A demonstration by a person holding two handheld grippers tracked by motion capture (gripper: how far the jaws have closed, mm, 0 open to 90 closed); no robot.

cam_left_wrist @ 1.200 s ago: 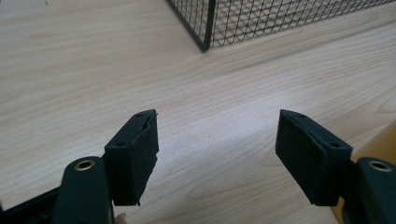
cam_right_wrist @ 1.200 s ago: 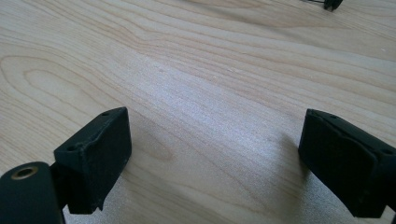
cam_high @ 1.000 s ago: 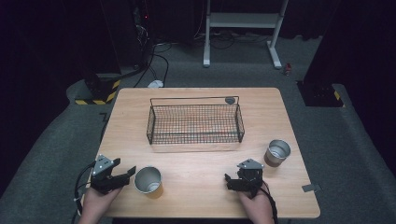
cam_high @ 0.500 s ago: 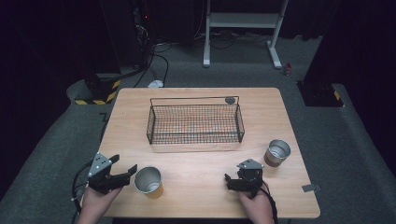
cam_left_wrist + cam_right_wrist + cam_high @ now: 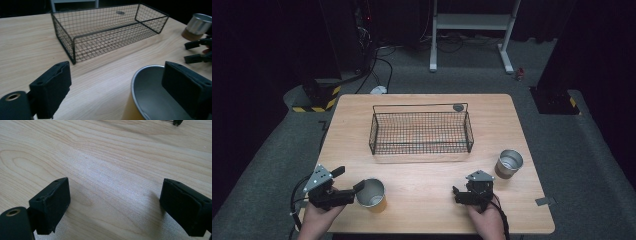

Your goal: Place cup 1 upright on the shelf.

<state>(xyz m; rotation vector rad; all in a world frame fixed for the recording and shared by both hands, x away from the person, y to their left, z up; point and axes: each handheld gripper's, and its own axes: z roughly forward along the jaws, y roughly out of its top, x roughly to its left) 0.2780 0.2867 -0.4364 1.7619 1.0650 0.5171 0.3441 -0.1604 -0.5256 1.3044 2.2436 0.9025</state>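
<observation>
The left tongs point(image 5: 347, 182) stand spread wide at the near left corner of the bench point(image 5: 422, 210), one jaw over the mouth of a steel cup point(image 5: 370, 193) with a tan sleeve and the other out to its side; in the left gripper view the right-hand jaw sits just inside the cup's rim, the other well clear of it, with no grip on it. The right tongs point(image 5: 456, 195) rest near the front edge, jaws also wide apart over bare pale wood grain point(image 5: 112, 170), holding nothing. A second steel cup point(image 5: 509, 163) stands just to the right of and beyond them.

Beyond both cups, mid-bench, sits a black wire basket point(image 5: 421, 132), long side toward the person, with a small round grey disc point(image 5: 458, 107) at its far right corner. Past the bench lies grey carpet point(image 5: 602, 165). Beyond the basket on the floor are a white metal frame point(image 5: 472, 25), trailing black cables point(image 5: 382, 65) and a yellow-and-black striped block point(image 5: 314, 102), then darkness.
</observation>
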